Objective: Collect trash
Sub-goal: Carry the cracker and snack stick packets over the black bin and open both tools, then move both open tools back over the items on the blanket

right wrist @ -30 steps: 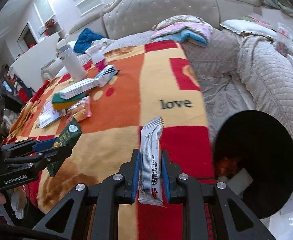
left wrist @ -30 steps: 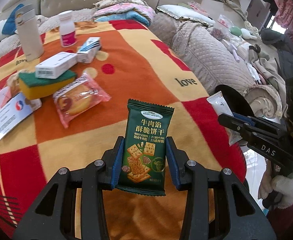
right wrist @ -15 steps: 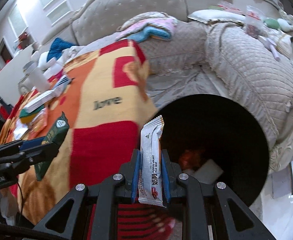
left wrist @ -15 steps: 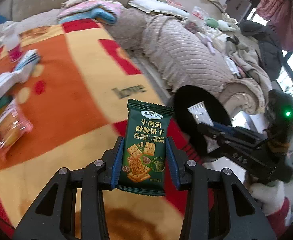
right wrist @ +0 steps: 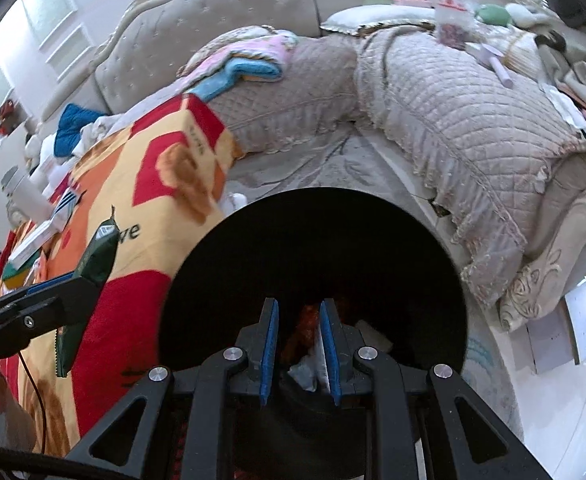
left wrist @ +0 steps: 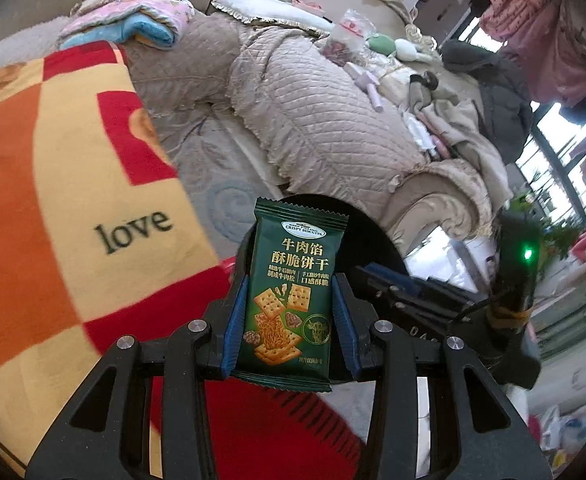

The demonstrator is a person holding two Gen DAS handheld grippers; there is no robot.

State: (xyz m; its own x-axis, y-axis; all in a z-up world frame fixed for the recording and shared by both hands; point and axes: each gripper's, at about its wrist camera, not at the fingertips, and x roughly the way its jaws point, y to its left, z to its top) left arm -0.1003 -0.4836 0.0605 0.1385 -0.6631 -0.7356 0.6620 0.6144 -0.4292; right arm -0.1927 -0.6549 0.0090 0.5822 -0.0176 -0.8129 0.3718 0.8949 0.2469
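My left gripper (left wrist: 291, 312) is shut on a green biscuit packet (left wrist: 293, 300), held upright in front of the black trash bin (left wrist: 381, 240). In the right wrist view the same packet (right wrist: 93, 256) shows at the left, over the blanket edge. My right gripper (right wrist: 299, 346) is open over the mouth of the bin (right wrist: 253, 264). The white snack bar wrapper (right wrist: 319, 354) lies down between its pads inside the bin, among other trash. In the left wrist view the right gripper (left wrist: 389, 284) sits over the bin, right of the packet.
A red, orange and yellow "love" blanket (left wrist: 73, 184) covers the table at the left, with boxes (right wrist: 37, 236) and a white bottle (right wrist: 25, 196) further back. A quilted beige sofa (right wrist: 453, 92) wraps around behind and right of the bin.
Both grippers have swung right from the table to the bin. My right gripper has opened and let go of the white wrapper, which has dropped into the bin.
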